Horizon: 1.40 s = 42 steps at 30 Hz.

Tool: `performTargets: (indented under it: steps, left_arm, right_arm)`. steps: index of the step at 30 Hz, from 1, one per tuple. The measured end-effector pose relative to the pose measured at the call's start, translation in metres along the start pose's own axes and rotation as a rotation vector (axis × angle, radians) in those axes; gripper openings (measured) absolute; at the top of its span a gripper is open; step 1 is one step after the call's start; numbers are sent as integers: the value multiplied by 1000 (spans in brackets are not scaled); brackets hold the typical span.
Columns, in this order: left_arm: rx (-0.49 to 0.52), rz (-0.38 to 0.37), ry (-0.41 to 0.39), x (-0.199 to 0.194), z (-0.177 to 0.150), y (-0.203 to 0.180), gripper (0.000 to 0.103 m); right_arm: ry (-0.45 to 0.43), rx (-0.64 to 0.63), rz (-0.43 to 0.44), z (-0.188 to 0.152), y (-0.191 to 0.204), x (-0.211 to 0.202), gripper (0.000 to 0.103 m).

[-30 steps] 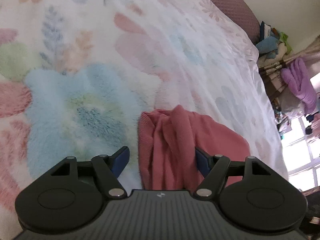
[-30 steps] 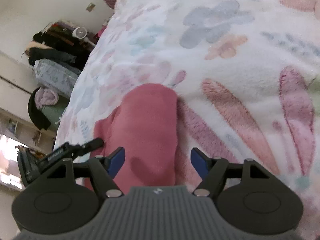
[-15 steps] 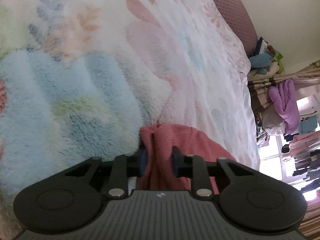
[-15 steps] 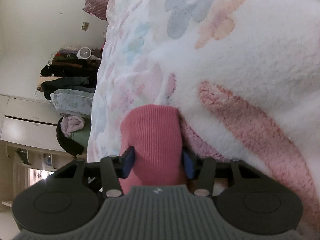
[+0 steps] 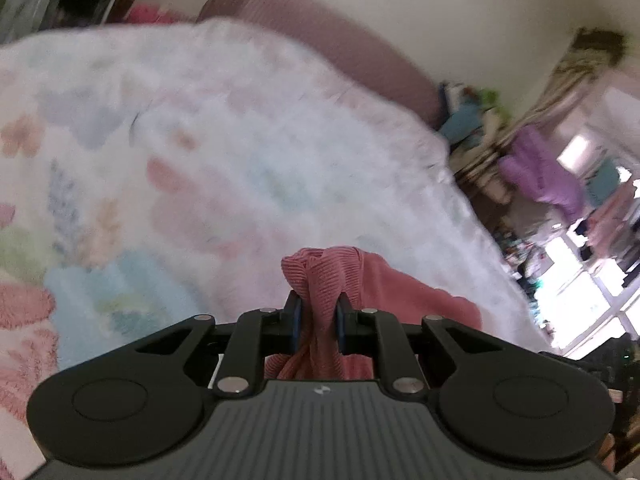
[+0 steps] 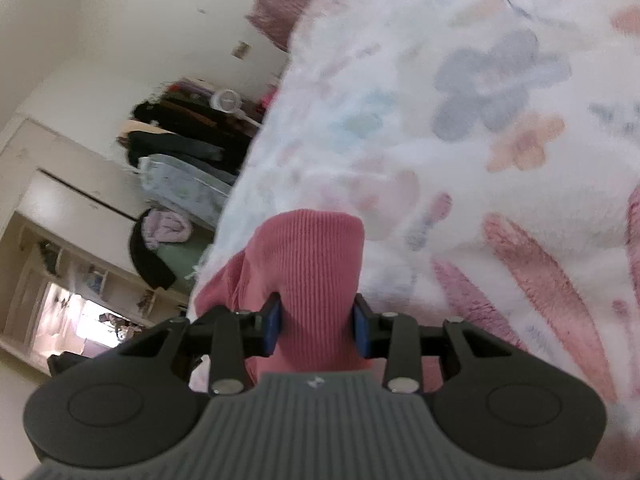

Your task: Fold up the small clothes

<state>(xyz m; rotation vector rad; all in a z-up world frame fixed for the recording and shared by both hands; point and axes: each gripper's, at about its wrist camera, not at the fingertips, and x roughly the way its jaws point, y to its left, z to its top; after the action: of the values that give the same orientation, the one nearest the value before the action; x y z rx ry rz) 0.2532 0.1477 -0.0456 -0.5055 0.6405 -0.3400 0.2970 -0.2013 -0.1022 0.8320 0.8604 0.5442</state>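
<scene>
A small pink ribbed knit garment (image 5: 336, 276) is bunched between the blue pads of my left gripper (image 5: 318, 326), which is shut on it and holds it lifted above the bed. The rest of the garment hangs to the right (image 5: 420, 296). In the right wrist view my right gripper (image 6: 316, 326) is shut on another part of the same pink garment (image 6: 316, 256), a wider fold that sticks out past the fingertips. Both views are blurred by motion.
A fluffy white blanket with pastel flower prints (image 5: 200, 160) covers the bed. A mauve pillow (image 5: 320, 40) lies at its head. Piled clothes and shelves (image 6: 180, 152) stand beside the bed, a window (image 5: 580, 292) at the right.
Both grippers closed on the pink garment, having been open around it a second ago. Both have since lifted it off the blanket and the views tilted up towards the room.
</scene>
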Motion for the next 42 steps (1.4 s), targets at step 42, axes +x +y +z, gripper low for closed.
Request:
performTargets:
  steps: [42]
  left_arm:
    - [56,-71,383,144,-49,-6,17]
  right_arm:
    - [97,58,-156,27,-117,-59,33]
